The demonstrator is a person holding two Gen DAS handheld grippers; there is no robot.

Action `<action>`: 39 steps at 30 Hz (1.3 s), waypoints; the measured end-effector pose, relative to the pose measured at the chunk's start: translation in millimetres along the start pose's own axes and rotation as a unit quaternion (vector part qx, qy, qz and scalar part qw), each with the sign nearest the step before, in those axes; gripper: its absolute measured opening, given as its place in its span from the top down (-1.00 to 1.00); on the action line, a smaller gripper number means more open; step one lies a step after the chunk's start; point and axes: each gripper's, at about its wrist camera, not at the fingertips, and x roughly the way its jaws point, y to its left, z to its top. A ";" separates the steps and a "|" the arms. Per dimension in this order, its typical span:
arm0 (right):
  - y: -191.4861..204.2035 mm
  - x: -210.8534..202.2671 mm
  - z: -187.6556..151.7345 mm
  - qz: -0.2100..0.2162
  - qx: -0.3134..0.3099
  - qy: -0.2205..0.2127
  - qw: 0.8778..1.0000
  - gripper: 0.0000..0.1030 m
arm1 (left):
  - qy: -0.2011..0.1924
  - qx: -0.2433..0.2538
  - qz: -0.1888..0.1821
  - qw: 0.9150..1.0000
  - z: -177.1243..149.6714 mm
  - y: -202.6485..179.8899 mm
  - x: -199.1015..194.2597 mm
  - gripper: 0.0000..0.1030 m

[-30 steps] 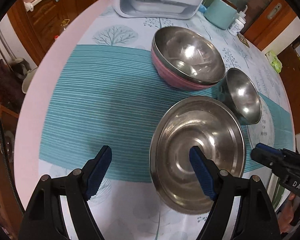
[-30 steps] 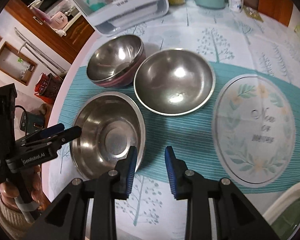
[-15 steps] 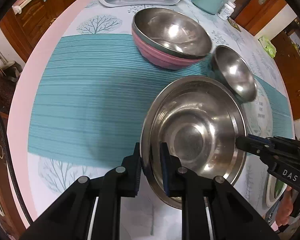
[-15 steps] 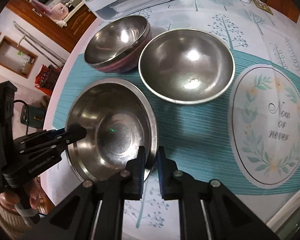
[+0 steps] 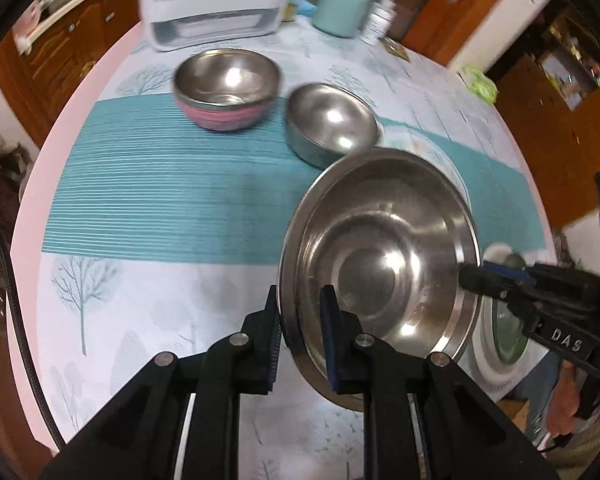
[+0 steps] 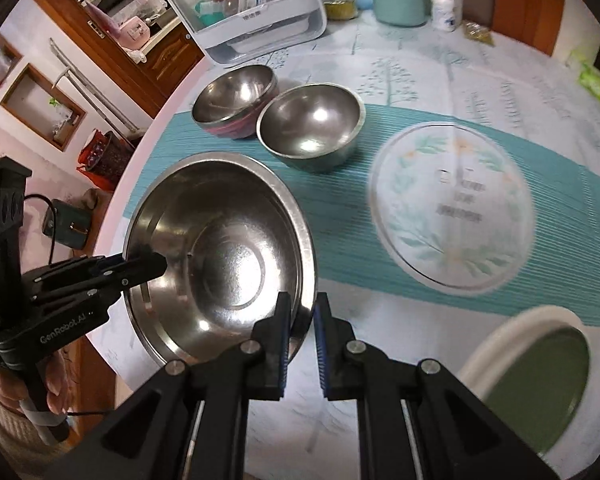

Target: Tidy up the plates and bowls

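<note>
Glossy steel bowl, ribbed mat

Table with teal runner

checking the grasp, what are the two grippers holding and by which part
Both hold the wide steel basin by its rim: the left gripper and the right gripper pinch opposite edges.

Black left gripper, blue-padded fingers, silver screws
</note>
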 end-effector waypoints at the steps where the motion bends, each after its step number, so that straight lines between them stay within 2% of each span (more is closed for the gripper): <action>1: -5.0 -4.7 -8.2 -0.006 -0.001 -0.001 1.000 0.78 | 0.003 0.012 0.006 1.000 -4.8 -10.1 1.8 0.70; 6: -27.5 -5.9 -34.7 -0.014 0.017 0.015 1.000 0.78 | 0.031 0.039 0.010 0.999 -26.7 -39.9 16.4 0.70; 13: -45.1 14.6 -70.0 -0.010 0.042 0.058 0.997 0.77 | 0.066 0.046 0.018 0.997 -46.8 -49.9 39.8 0.70; 18: -43.1 24.1 -80.4 -0.015 0.038 0.070 0.997 0.76 | 0.085 0.033 0.028 0.995 -57.2 -45.2 54.2 0.70; 25: -41.9 34.4 -82.8 -0.013 0.033 0.079 0.996 0.74 | 0.089 0.020 0.032 0.995 -62.4 -42.0 62.2 0.67; 28: -39.3 35.5 -81.8 -0.015 0.033 0.075 0.997 0.72 | 0.087 0.020 0.031 0.996 -61.8 -41.6 62.0 0.46; 29: -39.3 34.9 -82.3 -0.013 0.035 0.073 0.997 0.72 | 0.082 0.020 0.033 0.996 -61.9 -41.0 60.5 0.30; 32: -41.0 33.3 -82.5 -0.013 0.044 0.069 0.997 0.56 | 0.066 0.024 0.043 0.997 -61.0 -41.6 53.8 0.02; 39: -44.5 23.1 -84.6 -0.021 0.051 0.054 0.997 0.52 | 0.049 0.016 0.052 0.997 -59.6 -38.3 40.0 -0.07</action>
